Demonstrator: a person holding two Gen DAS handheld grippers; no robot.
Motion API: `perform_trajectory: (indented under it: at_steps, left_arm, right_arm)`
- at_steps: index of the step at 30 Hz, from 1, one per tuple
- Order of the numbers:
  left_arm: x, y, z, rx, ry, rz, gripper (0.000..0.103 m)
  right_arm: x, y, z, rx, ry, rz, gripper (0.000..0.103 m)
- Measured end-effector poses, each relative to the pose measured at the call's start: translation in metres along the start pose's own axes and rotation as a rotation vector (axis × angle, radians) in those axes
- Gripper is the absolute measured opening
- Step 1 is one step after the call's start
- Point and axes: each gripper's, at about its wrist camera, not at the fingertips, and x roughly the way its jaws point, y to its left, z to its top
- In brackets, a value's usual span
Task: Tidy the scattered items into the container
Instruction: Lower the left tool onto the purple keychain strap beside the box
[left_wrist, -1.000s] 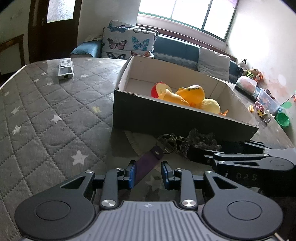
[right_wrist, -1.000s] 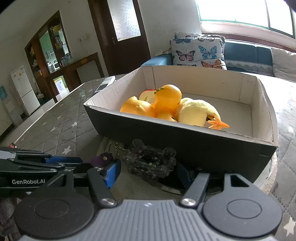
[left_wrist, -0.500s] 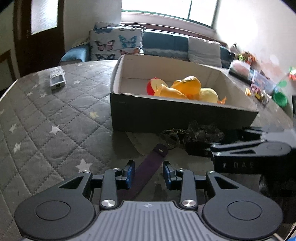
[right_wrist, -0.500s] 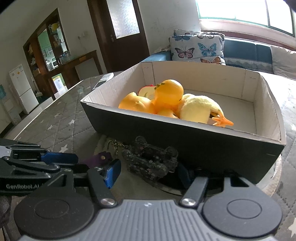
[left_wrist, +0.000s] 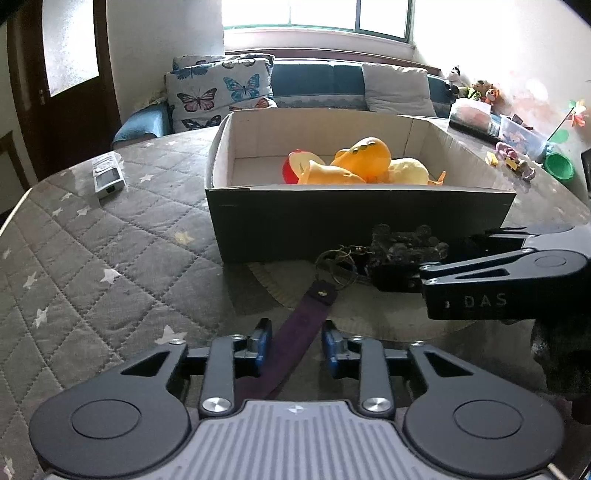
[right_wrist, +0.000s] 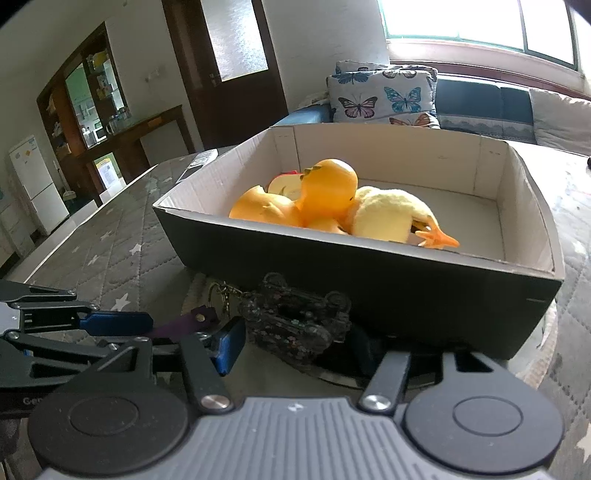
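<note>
A dark cardboard box (left_wrist: 354, 218) (right_wrist: 369, 266) holds orange and yellow duck toys (left_wrist: 364, 157) (right_wrist: 328, 190) and a red apple toy (left_wrist: 295, 166). In front of it lies a keychain: a black glittery bear-shaped pouch (left_wrist: 402, 247) (right_wrist: 295, 321), key rings (left_wrist: 338, 260) and a purple strap (left_wrist: 299, 336) (right_wrist: 181, 325). My left gripper (left_wrist: 295, 347) is open, its fingers on either side of the strap. My right gripper (right_wrist: 295, 343) is around the pouch, jaws wide; whether the pads touch it I cannot tell.
A grey star-quilted cloth (left_wrist: 92, 258) covers the table. A silver remote (left_wrist: 107, 177) lies at the far left. Small toys and a green cup (left_wrist: 559, 166) sit at the far right. A sofa with butterfly cushions (left_wrist: 221, 92) stands behind the table.
The left gripper has swung round to face the box squarely and moved further along the strap. The right gripper has moved a little closer over the pouch.
</note>
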Motion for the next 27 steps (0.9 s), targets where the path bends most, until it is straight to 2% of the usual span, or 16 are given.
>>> perform_trajectory:
  at_steps: [5, 13, 14, 17, 20, 22, 24, 27]
  left_arm:
    - [-0.004, -0.001, -0.003, -0.003, -0.004, -0.038, 0.019]
    - [-0.010, -0.005, -0.009, -0.020, -0.011, -0.055, 0.016]
    - [-0.011, -0.006, -0.010, -0.019, -0.011, -0.053, 0.005]
    - [-0.012, -0.007, -0.011, -0.016, -0.008, -0.064, 0.004]
    - [-0.012, -0.006, -0.011, -0.027, -0.005, -0.066, 0.006]
    - [-0.011, -0.007, -0.010, -0.031, -0.005, -0.064, 0.012]
    - [-0.010, -0.008, -0.009, -0.031, -0.006, -0.053, 0.029]
    - [-0.008, -0.010, -0.008, -0.031, -0.003, -0.054, 0.030]
  right_arm:
    - [-0.001, 0.000, -0.001, 0.005, -0.003, 0.003, 0.061]
    - [-0.008, 0.001, -0.005, -0.005, -0.007, 0.008, 0.060]
    - [-0.009, 0.001, -0.005, -0.005, -0.007, 0.007, 0.060]
    - [-0.009, 0.001, -0.006, -0.003, -0.004, 0.009, 0.060]
    - [-0.009, 0.000, -0.005, -0.002, -0.002, 0.010, 0.061]
    - [-0.009, -0.001, -0.005, 0.002, 0.000, 0.013, 0.061]
    - [-0.009, -0.001, -0.005, 0.005, 0.000, 0.015, 0.061]
    - [-0.009, -0.001, -0.005, 0.006, -0.002, 0.014, 0.062]
